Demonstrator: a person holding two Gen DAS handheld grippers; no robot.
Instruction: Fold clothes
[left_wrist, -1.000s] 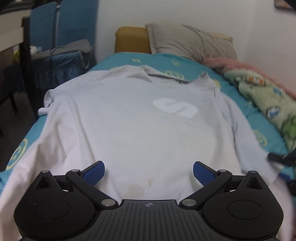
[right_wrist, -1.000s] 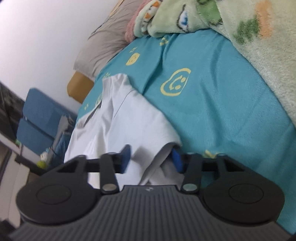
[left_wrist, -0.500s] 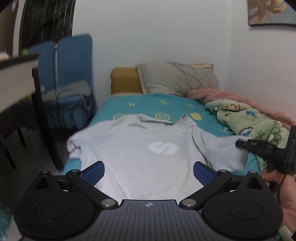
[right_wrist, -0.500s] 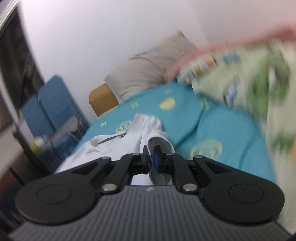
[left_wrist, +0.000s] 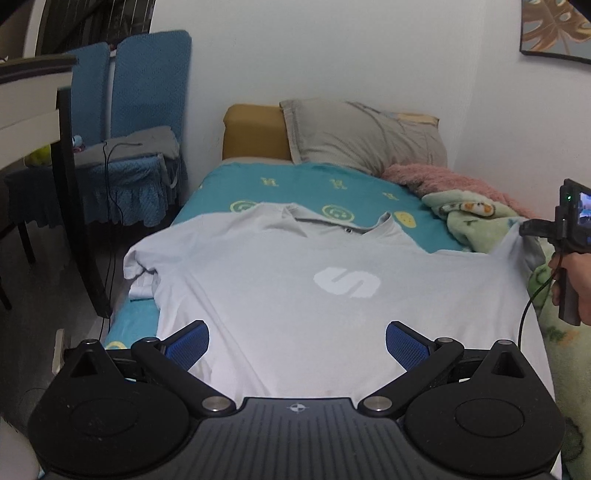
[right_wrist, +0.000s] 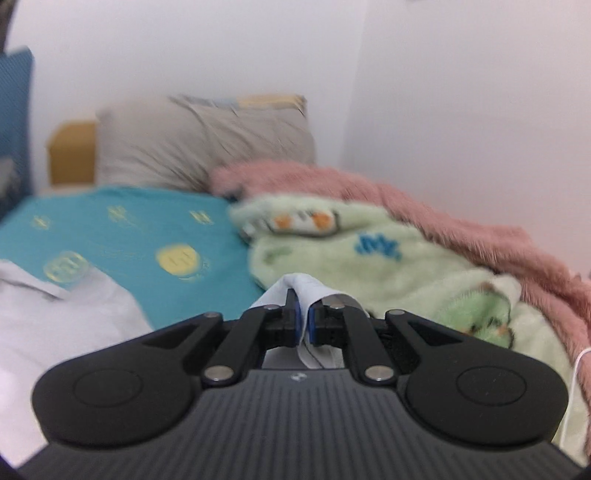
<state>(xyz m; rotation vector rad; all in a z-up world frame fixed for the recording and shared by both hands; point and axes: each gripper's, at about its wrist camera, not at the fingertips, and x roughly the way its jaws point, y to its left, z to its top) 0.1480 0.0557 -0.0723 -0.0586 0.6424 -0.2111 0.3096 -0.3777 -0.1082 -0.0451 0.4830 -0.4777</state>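
Observation:
A pale grey polo shirt (left_wrist: 295, 295) with a white logo lies face up on the teal bed sheet (left_wrist: 266, 184), collar toward the pillows. My left gripper (left_wrist: 297, 341) hovers open over the shirt's lower part, blue pads wide apart with nothing between them. In the right wrist view my right gripper (right_wrist: 303, 319) is shut on the shirt's right sleeve (right_wrist: 303, 284), a fold of cloth pinched between the pads. From the left wrist view the right gripper (left_wrist: 524, 229) holds that sleeve (left_wrist: 513, 242) lifted at the bed's right side, gripped by a hand (left_wrist: 576, 284).
A grey pillow (left_wrist: 365, 136) and a mustard cushion (left_wrist: 255, 133) lie at the head. A green and pink fleece blanket (right_wrist: 406, 258) is heaped along the right wall. Left of the bed stand blue chairs (left_wrist: 140, 110) and a dark table leg (left_wrist: 79, 206).
My right gripper closed on the sleeve, rolled upright and lifted it up and to the right. My left gripper drew back and rose, so the whole shirt now shows.

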